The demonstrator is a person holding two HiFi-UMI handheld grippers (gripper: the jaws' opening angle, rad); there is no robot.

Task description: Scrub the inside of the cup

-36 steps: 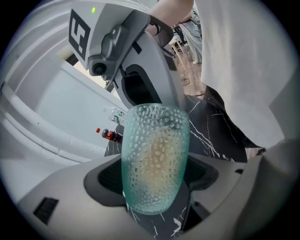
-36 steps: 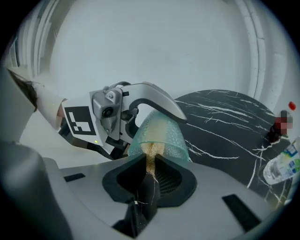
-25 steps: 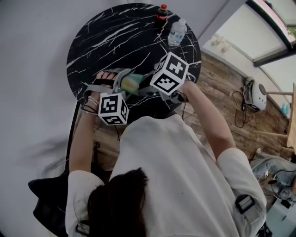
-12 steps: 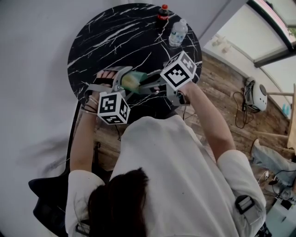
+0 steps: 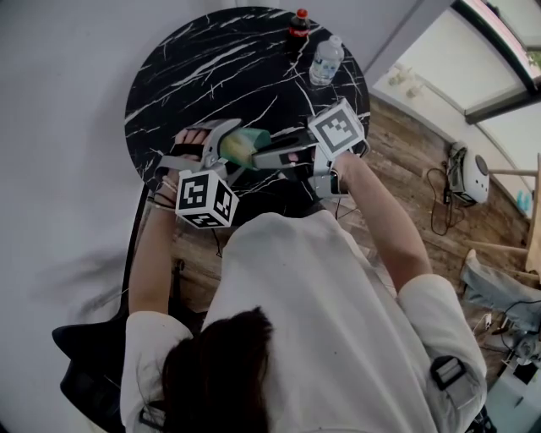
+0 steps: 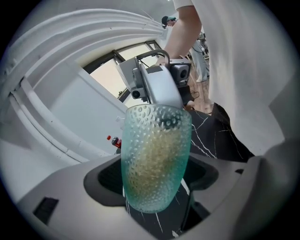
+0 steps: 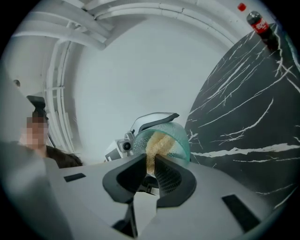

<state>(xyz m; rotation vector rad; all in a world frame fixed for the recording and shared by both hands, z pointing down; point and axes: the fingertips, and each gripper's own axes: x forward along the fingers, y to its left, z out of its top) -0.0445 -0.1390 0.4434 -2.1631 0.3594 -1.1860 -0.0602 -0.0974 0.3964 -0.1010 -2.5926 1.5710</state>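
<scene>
Currently: cup held for scrubbing above the near edge of the table.
Left gripper is clamped on the sides of the green dimpled cup, which lies tilted with its mouth toward the right gripper. Its jaws stand narrow, pinching a yellow sponge pushed into the cup. A cola bottle and a water bottle stand at the table's far edge.

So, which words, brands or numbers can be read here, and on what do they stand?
None can be read.
Dark bottle: red label, too small.
Water bottle: label blurred.
Marker cubes: square patterns only, no letters.
</scene>
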